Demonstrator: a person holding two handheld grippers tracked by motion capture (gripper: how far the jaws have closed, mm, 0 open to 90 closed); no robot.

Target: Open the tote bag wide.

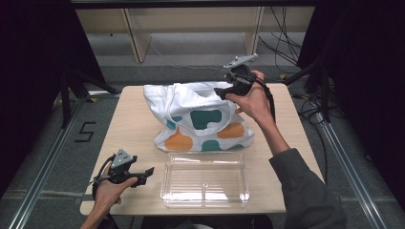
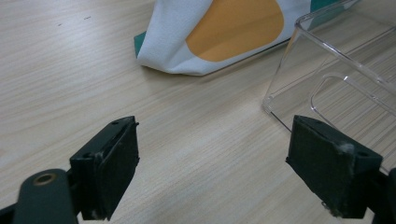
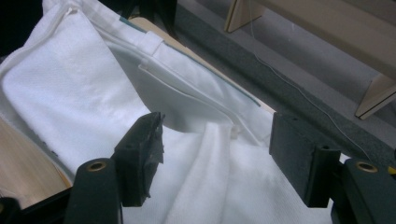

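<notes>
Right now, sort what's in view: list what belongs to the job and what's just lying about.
In the job: cloth bag with coloured patches; right claw, open over the bag's white fabric.

Lying about: clear plastic tray; left claw, open above the table; wooden shelf behind.

Table (image 1: 129, 129): pale wood-grain laminate, smooth, matt, fine streaks plain in the left gripper view.

Tote bag (image 1: 200, 114): woven cloth, white, matt, soft creases; printed teal and orange patches lie flat. Inside, seen from the right gripper view, a slightly nubbly weave with stitched hems.

Tray (image 1: 205, 180): clear hard plastic, glossy, bright edge highlights, ribbed base.

Left gripper (image 1: 143, 175) and right gripper (image 1: 224, 91): black matt plastic bodies; pads (image 2: 334, 163) look rubbery, dull, scuffed whitish at corners. Grey top plates look like metal.

Floor (image 1: 191, 47): grey, rough carpet-like surface.
</notes>
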